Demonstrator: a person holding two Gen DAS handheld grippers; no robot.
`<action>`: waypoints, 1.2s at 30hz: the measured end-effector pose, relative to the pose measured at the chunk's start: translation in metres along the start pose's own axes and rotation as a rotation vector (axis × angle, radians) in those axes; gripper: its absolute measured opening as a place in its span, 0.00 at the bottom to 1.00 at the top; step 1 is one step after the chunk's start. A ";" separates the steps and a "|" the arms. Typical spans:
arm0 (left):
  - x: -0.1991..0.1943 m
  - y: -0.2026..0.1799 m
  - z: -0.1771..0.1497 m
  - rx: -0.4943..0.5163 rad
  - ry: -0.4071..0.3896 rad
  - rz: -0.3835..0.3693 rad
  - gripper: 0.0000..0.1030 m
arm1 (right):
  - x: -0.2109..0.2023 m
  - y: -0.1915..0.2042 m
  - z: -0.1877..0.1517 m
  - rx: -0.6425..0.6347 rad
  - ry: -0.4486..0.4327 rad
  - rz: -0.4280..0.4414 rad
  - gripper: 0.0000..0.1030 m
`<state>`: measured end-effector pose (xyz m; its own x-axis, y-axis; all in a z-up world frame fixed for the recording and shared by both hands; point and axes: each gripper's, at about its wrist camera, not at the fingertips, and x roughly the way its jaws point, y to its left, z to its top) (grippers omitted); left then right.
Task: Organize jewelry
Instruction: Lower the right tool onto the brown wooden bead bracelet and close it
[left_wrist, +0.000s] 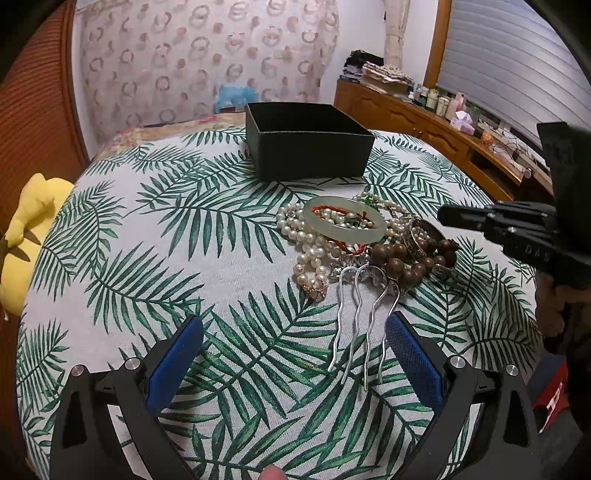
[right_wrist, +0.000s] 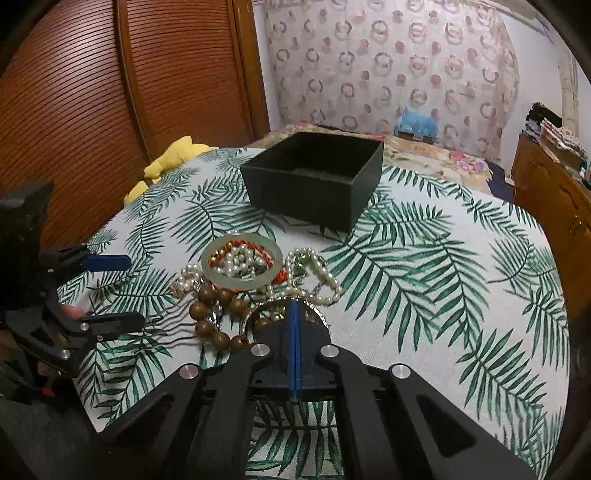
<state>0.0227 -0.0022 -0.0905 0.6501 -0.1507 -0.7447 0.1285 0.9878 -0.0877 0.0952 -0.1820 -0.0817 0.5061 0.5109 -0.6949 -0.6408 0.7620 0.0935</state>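
Observation:
A pile of jewelry lies on the leaf-print tablecloth: a pale jade bangle (left_wrist: 344, 223) (right_wrist: 242, 267) on top of pearl strands (left_wrist: 306, 254) (right_wrist: 321, 275), brown wooden beads (left_wrist: 406, 262) (right_wrist: 218, 321), a metal cuff (left_wrist: 428, 240) and a silver pronged hair comb (left_wrist: 364, 321). An open black box (left_wrist: 308, 142) (right_wrist: 314, 177) stands behind the pile. My left gripper (left_wrist: 293, 334) is open, near the comb's prongs; it also shows in the right wrist view (right_wrist: 118, 291). My right gripper (right_wrist: 293, 314) is shut with nothing seen between its pads, just over the cuff (right_wrist: 284, 308); it shows from the side in the left wrist view (left_wrist: 443, 216).
A yellow plush toy (left_wrist: 31, 236) (right_wrist: 166, 162) lies at the table's left edge. A wooden sideboard (left_wrist: 424, 125) with bottles stands at the right. A slatted wooden door (right_wrist: 110, 110) and a patterned curtain (right_wrist: 388, 62) are behind.

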 end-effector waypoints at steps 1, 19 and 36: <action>0.000 0.000 0.000 -0.001 -0.001 -0.001 0.93 | -0.002 0.000 0.001 -0.001 -0.006 -0.001 0.00; -0.003 -0.005 -0.001 0.007 -0.007 -0.011 0.93 | -0.012 -0.005 -0.023 0.059 0.018 -0.033 0.42; -0.003 -0.007 -0.003 0.009 -0.005 -0.009 0.93 | -0.008 -0.006 -0.025 0.078 0.018 -0.058 0.00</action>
<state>0.0174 -0.0085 -0.0894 0.6529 -0.1599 -0.7404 0.1409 0.9860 -0.0887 0.0804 -0.2007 -0.0942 0.5304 0.4581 -0.7133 -0.5632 0.8193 0.1074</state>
